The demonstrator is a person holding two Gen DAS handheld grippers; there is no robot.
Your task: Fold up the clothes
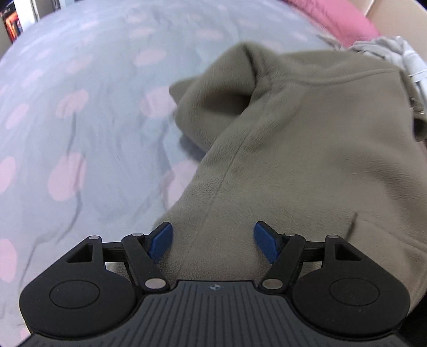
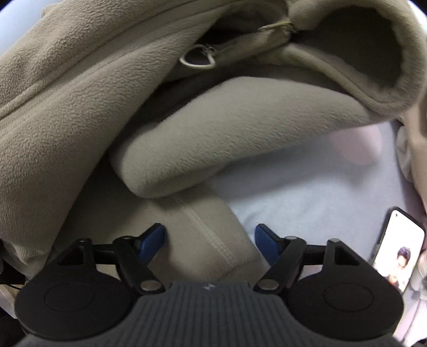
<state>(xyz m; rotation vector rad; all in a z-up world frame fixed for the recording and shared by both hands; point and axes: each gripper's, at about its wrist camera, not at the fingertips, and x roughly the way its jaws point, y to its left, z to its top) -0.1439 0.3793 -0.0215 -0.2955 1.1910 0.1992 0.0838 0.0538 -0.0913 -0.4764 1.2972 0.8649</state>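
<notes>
An olive fleece jacket (image 1: 307, 138) lies crumpled on a pale blue bedsheet (image 1: 93, 120) with pink dots. In the left wrist view one sleeve (image 1: 213, 96) is bunched at the jacket's left side. My left gripper (image 1: 213, 240) hovers open over the jacket's near edge, with fleece beneath the gap and neither blue pad pressing on it. The right wrist view shows the same jacket (image 2: 66, 120) close up, with a zipper pull (image 2: 197, 57), a rolled sleeve (image 2: 213, 138) and an open cuff (image 2: 360, 48). My right gripper (image 2: 210, 240) is open above a seamed strip of fleece (image 2: 208, 235).
A pink blanket (image 1: 347, 21) and a pale grey garment (image 1: 384, 48) lie beyond the jacket, beside a cardboard box (image 1: 395, 10). A phone (image 2: 397, 248) with a lit screen rests on the sheet right of my right gripper. Bare sheet (image 2: 307, 192) spreads between them.
</notes>
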